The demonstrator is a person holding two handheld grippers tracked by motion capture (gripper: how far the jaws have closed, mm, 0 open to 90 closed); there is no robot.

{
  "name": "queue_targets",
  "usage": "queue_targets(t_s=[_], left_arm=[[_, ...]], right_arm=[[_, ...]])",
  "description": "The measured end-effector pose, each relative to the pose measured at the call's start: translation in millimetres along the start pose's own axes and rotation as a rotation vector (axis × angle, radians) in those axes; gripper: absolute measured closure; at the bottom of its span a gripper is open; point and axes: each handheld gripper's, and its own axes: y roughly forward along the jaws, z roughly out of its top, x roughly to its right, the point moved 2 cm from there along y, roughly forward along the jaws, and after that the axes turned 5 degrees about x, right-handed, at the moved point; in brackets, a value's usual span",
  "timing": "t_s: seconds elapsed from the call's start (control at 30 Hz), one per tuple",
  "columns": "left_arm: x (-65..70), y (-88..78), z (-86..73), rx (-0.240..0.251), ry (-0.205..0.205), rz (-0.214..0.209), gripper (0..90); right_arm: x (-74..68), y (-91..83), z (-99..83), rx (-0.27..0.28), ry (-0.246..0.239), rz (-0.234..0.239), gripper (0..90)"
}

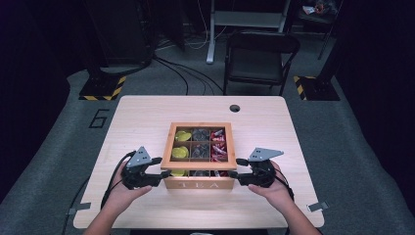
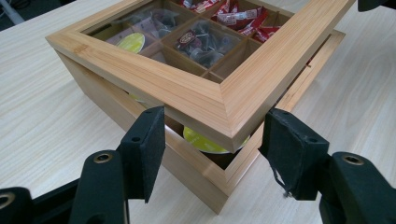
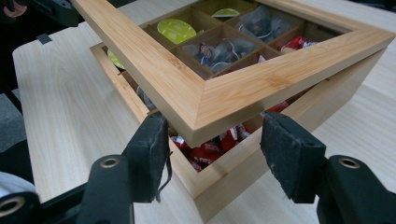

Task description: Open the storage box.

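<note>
A wooden tea box [image 1: 200,185] marked TEA stands mid-table, its compartments filled with yellow pods, grey bags and red packets. Its glass-windowed lid [image 1: 168,147] is tilted up at the front, leaving a gap above the front wall. My left gripper [image 1: 161,166] straddles the lid's front left corner. In the left gripper view that corner of the lid [image 2: 187,93] is wedged in my left gripper [image 2: 215,116], both pads against its edges. My right gripper [image 1: 236,167] holds the front right corner. There too the lid [image 3: 233,84] is wedged in my right gripper [image 3: 213,119].
The light wooden table [image 1: 147,112] has a round cable hole [image 1: 235,108] behind the box. A black folding chair [image 1: 259,54] stands beyond the far edge. Cables and striped stand feet lie on the grey floor.
</note>
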Motion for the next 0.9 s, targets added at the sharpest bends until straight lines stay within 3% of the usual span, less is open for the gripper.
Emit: queue_targets(t_s=[0.27, 0.43, 0.6, 0.9], left_arm=[[-1.8, -3.6, 6.8, 0.011, -0.012, -0.005, 40.1], [-2.6, -3.9, 8.1, 0.01, -0.01, -0.002, 40.0], [-4.8, -5.7, 12.1, 0.015, -0.015, -0.009, 40.0], [-7.9, -9.7, 24.9, 0.043, -0.004, -0.001, 40.0]], right_arm=[[1.4, 2.5, -0.6, 0.003, -0.068, -0.043, 36.1], [7.3, 4.0, 1.0, 0.01, -0.062, -0.074, 36.4], [13.6, 7.6, 5.5, 0.034, -0.105, -0.097, 36.0], [15.9, 2.8, 17.9, 0.054, -0.148, -0.108, 35.9]])
